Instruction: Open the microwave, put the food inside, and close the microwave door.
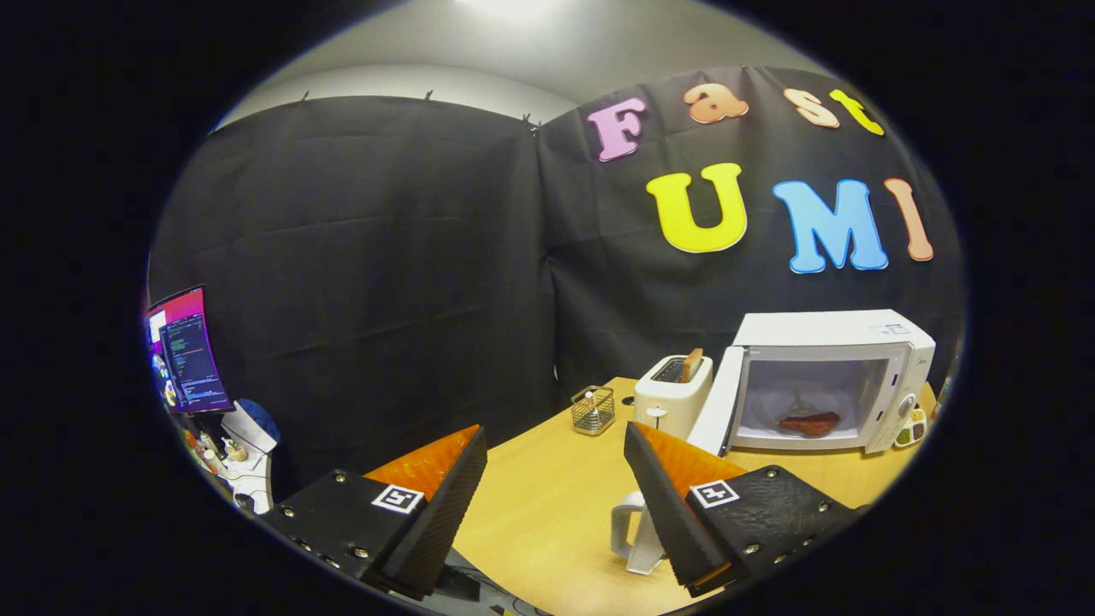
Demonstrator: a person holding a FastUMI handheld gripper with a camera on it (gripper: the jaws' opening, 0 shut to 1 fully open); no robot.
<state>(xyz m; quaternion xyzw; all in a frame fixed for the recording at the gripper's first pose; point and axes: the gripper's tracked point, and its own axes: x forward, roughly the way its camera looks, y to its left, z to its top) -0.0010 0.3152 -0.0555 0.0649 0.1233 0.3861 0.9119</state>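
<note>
Partly behind the spread tongs (pixel 556 479), a mug (pixel 631 535); microwave (pixel 825 376) open

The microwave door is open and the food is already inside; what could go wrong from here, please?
1. The fingers are open and well back from the microwave, so the push on its door may land off-centre and slide the oven instead.
2. The toaster stands right beside the open door; a wide sweep could knock it.
3. The white mug sits close to one finger and might be bumped on the way forward.
</note>
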